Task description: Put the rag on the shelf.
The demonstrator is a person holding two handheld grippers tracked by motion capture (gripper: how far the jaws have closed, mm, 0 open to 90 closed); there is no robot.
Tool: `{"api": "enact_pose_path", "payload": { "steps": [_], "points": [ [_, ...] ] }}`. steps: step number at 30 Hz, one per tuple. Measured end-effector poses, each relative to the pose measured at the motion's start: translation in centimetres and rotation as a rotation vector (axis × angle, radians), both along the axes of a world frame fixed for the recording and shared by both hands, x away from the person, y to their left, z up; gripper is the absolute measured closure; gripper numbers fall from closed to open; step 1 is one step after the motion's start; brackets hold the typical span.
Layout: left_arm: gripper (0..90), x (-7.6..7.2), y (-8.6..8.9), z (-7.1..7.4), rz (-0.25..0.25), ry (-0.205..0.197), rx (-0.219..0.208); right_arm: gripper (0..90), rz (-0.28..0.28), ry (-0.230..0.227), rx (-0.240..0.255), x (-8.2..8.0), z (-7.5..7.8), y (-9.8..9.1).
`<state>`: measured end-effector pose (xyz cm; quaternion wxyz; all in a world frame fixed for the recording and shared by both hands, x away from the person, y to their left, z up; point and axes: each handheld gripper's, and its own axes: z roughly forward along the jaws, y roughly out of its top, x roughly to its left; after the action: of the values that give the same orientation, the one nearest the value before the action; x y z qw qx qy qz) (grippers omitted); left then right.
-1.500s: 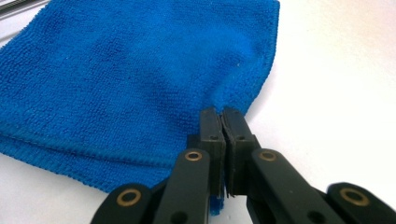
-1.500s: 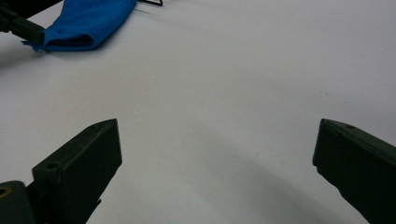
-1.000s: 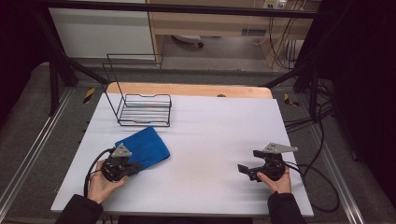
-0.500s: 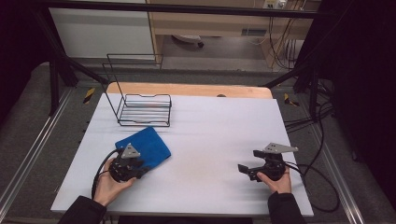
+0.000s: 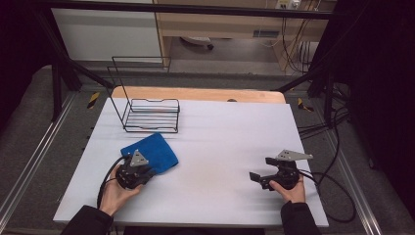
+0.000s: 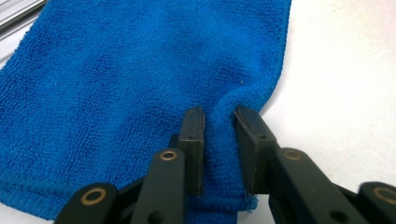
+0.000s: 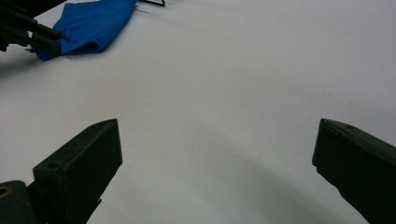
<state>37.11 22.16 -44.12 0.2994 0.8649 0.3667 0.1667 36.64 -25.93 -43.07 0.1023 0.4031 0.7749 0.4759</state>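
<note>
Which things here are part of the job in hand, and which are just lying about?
In the job:
- blue cloth, a fold pinched between the jaws
- left gripper, jaws just closing

Lying about:
- wire rack, behind the cloth
- right gripper, open over bare table

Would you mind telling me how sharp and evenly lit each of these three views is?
High view: table bright and evenly lit, surroundings dark, slightly soft overall. Left gripper view: cloth weave crisp, colours vivid. Right gripper view: its own tongs dark and soft-edged, casting a broad faint shadow on the table; the far cloth is blurry.
</note>
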Motion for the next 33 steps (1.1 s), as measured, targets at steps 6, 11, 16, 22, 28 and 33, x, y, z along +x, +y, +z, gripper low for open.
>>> {"api": "enact_pose_path", "payload": {
  "steps": [6, 11, 16, 22, 28, 33],
  "points": [
    [84.8, 0.4, 0.1, 0.2, 0.005, 0.025, -0.012, 2.0, -0.001, -0.002, 0.003, 0.0, 0.0, 0.0],
    [86.6, 0.8, 1.0, 0.3, 0.011, 0.068, -0.086, 2.1, 0.002, 0.007, 0.001, 0.0, 0.0, 0.0],
    [87.1, 0.6, 1.4, 0.8, 0.002, 0.078, -0.112, 2.4, 0.006, 0.009, 0.002, 0.1, -0.1, 0.1],
    [87.1, 0.2, 1.5, 0.8, -0.014, 0.075, -0.093, 5.5, 0.032, 0.001, 0.013, 0.2, 0.3, 1.5],
    [87.1, -0.3, 1.8, 0.8, -0.018, 0.083, -0.097, 13.3, 0.103, 0.011, 0.002, 2.1, 1.1, 9.0],
    [87.0, -0.6, 1.9, 0.8, -0.019, 0.08, -0.103, 19.6, 0.126, 0.038, -0.032, 3.6, 0.7, 15.9]
  ]
}}
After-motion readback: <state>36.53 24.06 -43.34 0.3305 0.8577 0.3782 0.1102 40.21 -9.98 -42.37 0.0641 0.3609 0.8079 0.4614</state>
